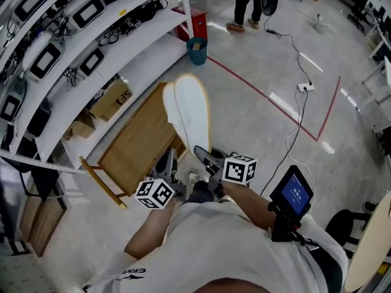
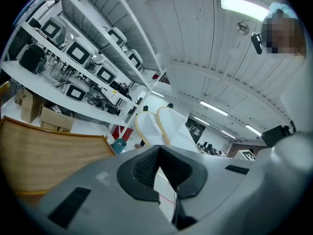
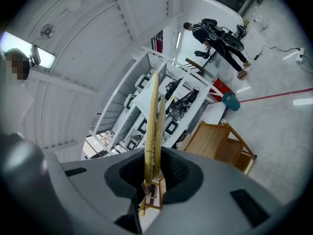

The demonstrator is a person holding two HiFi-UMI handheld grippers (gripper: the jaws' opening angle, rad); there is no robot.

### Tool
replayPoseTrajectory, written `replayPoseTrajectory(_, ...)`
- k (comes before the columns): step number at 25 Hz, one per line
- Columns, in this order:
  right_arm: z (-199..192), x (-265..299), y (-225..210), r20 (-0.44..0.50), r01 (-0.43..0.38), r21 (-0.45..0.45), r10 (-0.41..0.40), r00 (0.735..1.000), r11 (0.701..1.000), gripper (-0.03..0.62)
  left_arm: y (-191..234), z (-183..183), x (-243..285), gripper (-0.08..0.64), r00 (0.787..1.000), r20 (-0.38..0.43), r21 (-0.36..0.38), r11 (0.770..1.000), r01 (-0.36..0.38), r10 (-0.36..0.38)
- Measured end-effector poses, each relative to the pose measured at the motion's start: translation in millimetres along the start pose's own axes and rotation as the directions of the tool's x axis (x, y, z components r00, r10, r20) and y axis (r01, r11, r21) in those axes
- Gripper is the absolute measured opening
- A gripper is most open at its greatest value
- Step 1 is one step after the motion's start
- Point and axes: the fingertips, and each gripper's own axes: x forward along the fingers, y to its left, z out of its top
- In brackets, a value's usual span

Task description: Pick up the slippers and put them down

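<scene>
Clearly, the right gripper (image 3: 152,182) has its jaws pressed narrowly on one end of the pair of white slippers (image 1: 189,112). The slippers are held together, sole to sole, at the centre of the head view, just right of the wooden rack (image 1: 137,142). The left gripper (image 2: 159,180) is at lower centre. Its jaws are slightly apart, with nothing between them.

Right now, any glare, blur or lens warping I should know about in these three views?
Head view: glare streaks on the glossy floor, shelving bowed at the left edge. Left gripper view: ceiling light blown out, strong fisheye, dark corners. Right gripper view: slippers sharp and edge-on, room behind curved by the same fisheye.
</scene>
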Motion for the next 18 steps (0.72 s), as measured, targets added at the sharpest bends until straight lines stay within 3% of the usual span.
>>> replayPoseTrajectory(18, 56.4, 124.6, -46.5, -0.058, 0.063, -0.022, -0.064, 0.996, 0.998, 0.063, 100.6, 67.2, 90.6, 0.003, 1.0, 0.019, -0.054, 0.999, 0.005, -0.003)
